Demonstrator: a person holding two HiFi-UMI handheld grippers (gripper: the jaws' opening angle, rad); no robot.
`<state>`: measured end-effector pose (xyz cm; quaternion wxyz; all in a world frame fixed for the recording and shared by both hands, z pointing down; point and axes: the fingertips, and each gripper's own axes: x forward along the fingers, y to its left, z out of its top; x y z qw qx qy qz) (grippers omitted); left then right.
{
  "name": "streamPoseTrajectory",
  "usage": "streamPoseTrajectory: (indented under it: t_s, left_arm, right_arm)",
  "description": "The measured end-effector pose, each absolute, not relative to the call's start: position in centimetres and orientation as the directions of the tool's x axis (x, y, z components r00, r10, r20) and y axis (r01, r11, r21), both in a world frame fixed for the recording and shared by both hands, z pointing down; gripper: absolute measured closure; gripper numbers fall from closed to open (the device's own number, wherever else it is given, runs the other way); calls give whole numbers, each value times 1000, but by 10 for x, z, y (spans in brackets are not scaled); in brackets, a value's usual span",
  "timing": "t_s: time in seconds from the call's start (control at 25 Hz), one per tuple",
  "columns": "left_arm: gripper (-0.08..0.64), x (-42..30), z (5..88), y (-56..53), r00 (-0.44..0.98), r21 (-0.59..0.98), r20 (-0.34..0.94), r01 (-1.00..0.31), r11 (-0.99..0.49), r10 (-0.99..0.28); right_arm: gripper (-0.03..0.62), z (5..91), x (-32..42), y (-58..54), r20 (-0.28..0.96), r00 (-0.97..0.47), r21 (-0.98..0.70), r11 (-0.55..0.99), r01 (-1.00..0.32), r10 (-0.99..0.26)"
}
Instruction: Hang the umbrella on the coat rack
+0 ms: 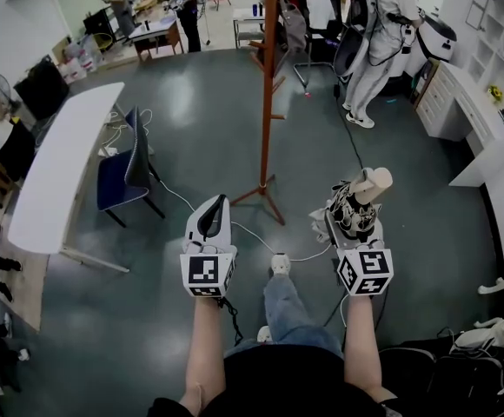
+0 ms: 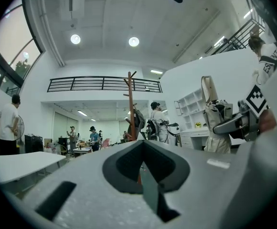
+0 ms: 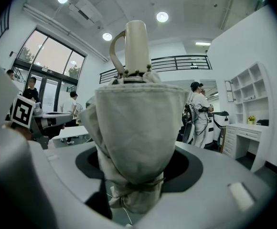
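A folded beige umbrella point(image 1: 367, 191) with a cream handle point(image 3: 136, 46) stands upright between the jaws of my right gripper point(image 1: 356, 208), which is shut on its cloth body point(image 3: 134, 128). My left gripper point(image 1: 215, 205) is held level beside it with its jaws together and nothing in them. The red-brown wooden coat rack point(image 1: 268, 94) stands on the floor ahead, between the two grippers and some way beyond them. In the left gripper view the coat rack point(image 2: 130, 105) is straight ahead, and the umbrella point(image 2: 209, 109) shows at the right.
A long white table point(image 1: 65, 168) and a dark blue chair point(image 1: 123, 174) stand to the left. White cabinets point(image 1: 471, 115) line the right wall. Cables point(image 1: 308, 252) lie on the floor near the rack's feet. People point(image 1: 382, 37) stand behind the rack.
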<state>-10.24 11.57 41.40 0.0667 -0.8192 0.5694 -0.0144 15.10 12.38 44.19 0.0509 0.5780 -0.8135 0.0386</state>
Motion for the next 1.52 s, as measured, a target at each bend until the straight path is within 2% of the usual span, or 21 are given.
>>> streamPoseTrajectory:
  t_s: [0.48, 1.04, 1.52]
  left_arm:
    - [554, -103, 440, 16, 312, -111, -24, -945, -308, -950]
    - [554, -123, 436, -125, 257, -81, -18, -964, -255, -966]
    - [554, -141, 418, -255, 177, -82, -25, -981, -174, -984]
  right_arm:
    - [291, 457, 137, 20, 142, -390, 11, 395, -919, -910]
    - [291, 440, 83, -127, 138, -522, -9, 525, -851, -842]
    - [291, 412, 28, -230, 139, -696, -19, 701, -713, -705]
